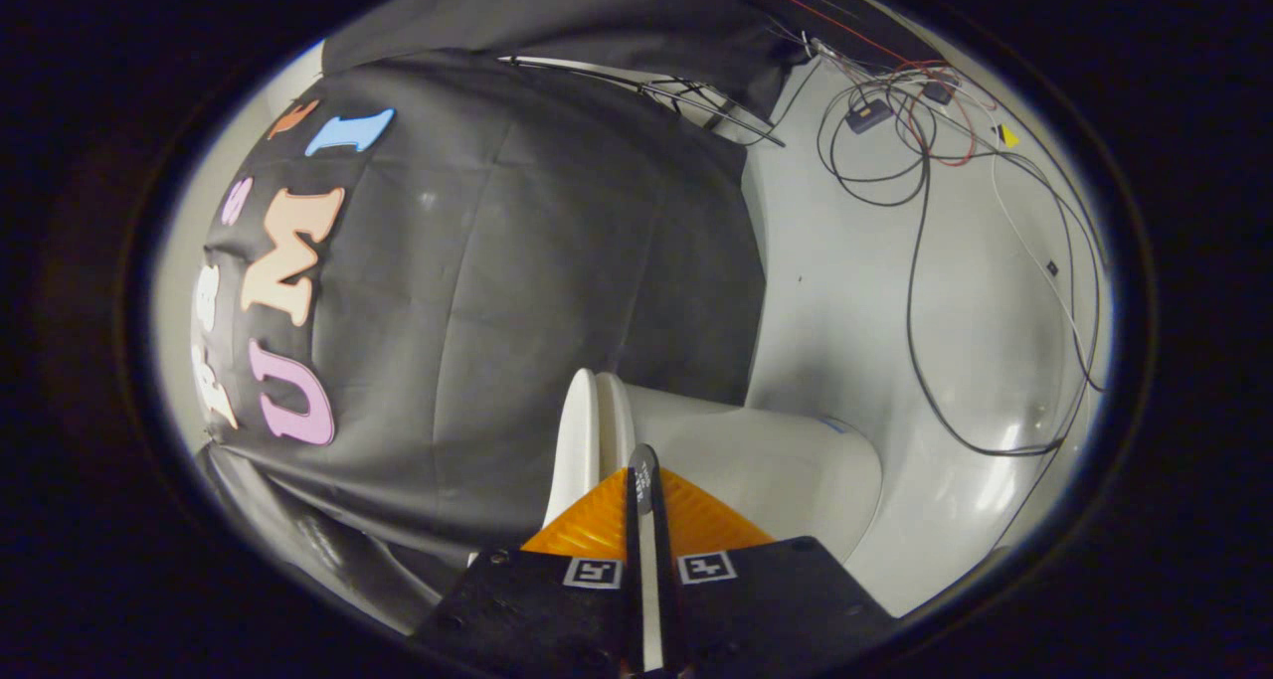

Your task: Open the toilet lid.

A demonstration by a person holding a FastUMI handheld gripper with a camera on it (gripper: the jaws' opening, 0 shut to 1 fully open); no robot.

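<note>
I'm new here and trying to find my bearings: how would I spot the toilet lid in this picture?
Find the white toilet standing in front of the black cloth wall. The lid is the thin white slab at its edge nearest the cloth, just ahead of the gripper, whose jaws are closed together. Unlike the rounded body beside it, the lid shows edge-on as a narrow curved strip.

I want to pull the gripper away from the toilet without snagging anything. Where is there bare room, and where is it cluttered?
The gripper, shut, sits at the toilet lid. Bare white floor lies between the black cloth wall and the hanging cables, just beyond the toilet's body. It is crowded further off, where the cables loop and tangle around small boxes.
</note>
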